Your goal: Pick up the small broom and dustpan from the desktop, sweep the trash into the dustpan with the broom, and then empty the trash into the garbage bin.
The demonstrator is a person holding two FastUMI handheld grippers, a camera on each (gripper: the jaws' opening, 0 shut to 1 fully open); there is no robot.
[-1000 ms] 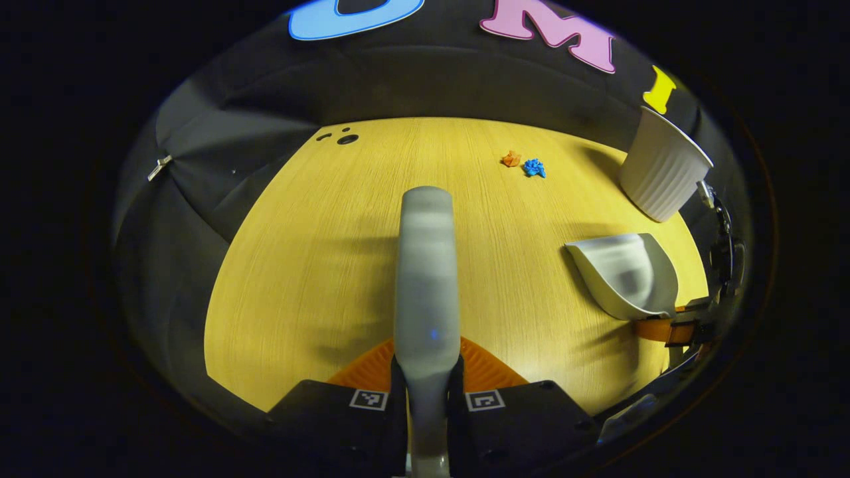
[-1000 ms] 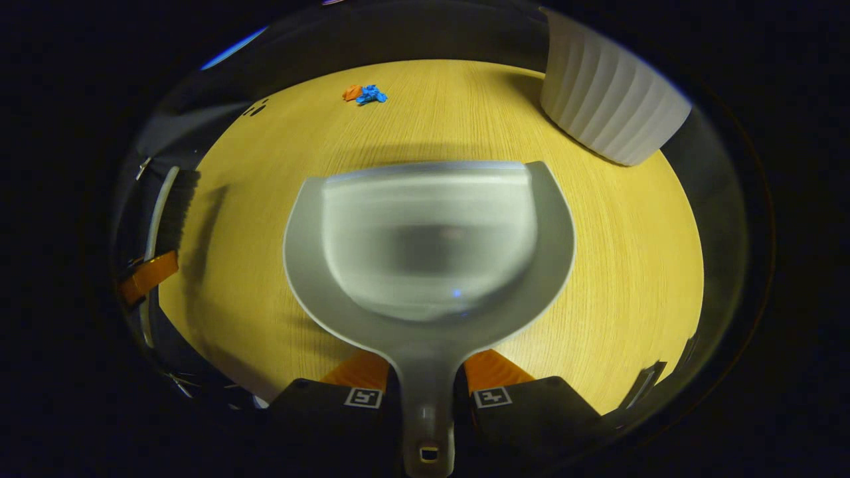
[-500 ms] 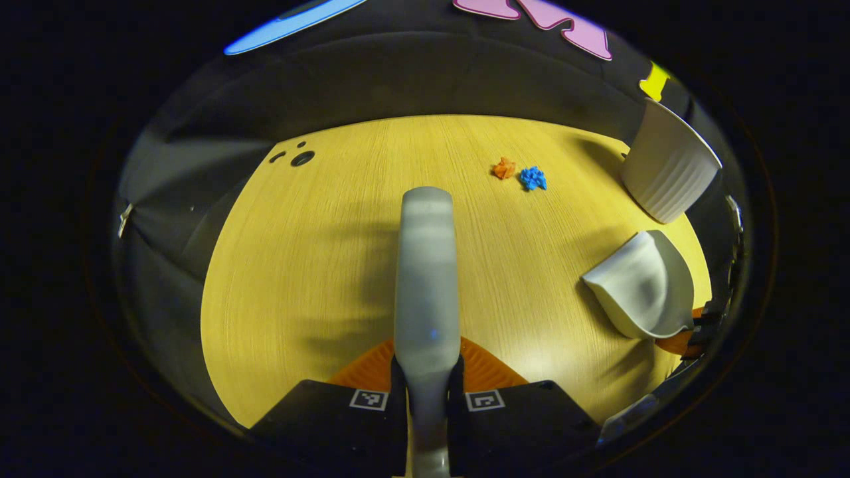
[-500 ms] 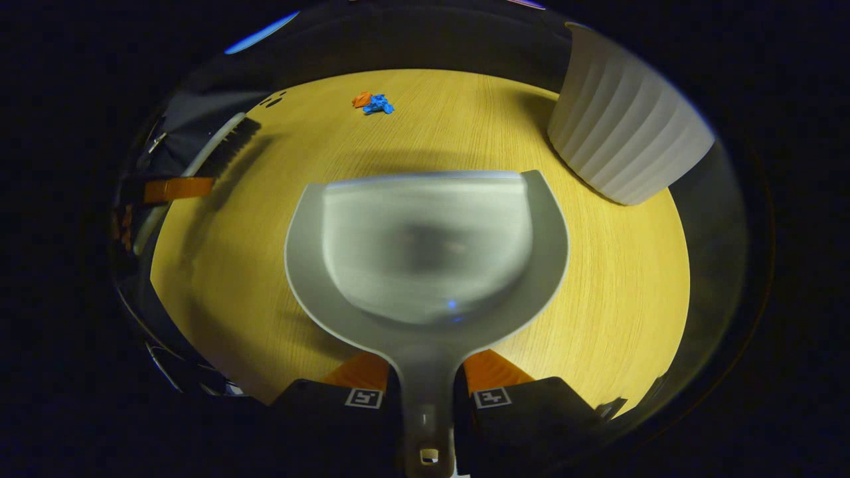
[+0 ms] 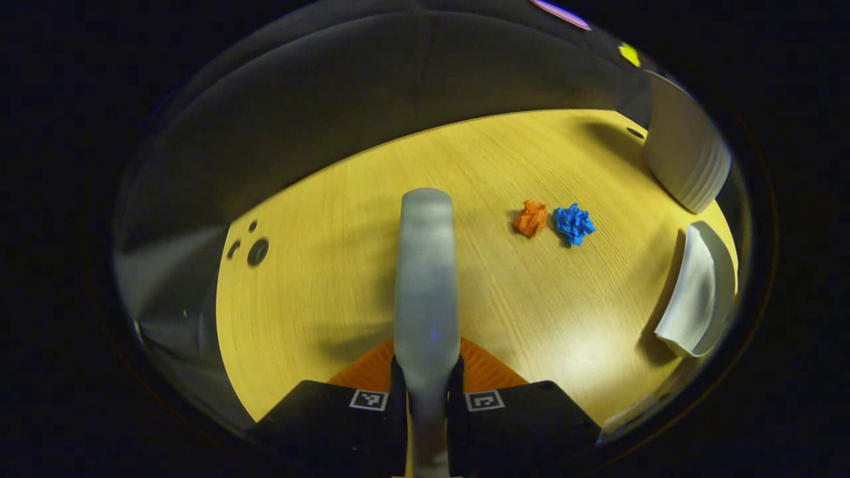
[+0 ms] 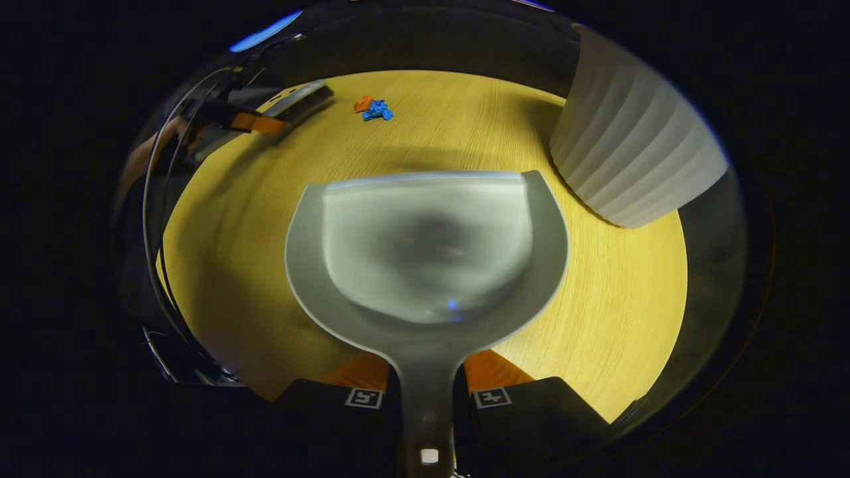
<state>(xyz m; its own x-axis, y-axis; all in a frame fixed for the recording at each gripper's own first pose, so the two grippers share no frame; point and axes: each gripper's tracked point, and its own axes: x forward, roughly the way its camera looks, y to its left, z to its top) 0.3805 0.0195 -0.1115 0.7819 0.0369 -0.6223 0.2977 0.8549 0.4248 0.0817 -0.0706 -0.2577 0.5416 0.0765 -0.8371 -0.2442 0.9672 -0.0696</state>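
Between my left tool's (image 5: 426,385) fingers sits the grey plastic broom handle (image 5: 426,279), clamped, above the yellow wooden surface (image 5: 319,285). Ahead to its right lie an orange paper scrap (image 5: 531,218) and a blue paper scrap (image 5: 574,224), touching.

My right tool (image 6: 428,392) grips the grey plastic dustpan (image 6: 428,249) by its handle; the white ribbed bin (image 6: 631,159) stands just beside it.

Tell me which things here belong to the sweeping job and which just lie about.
Job:
- grey plastic broom
- grey plastic dustpan
- orange crumpled paper scrap
- blue crumpled paper scrap
- white ribbed garbage bin

Lying about:
- round holes in the yellow wooden desktop
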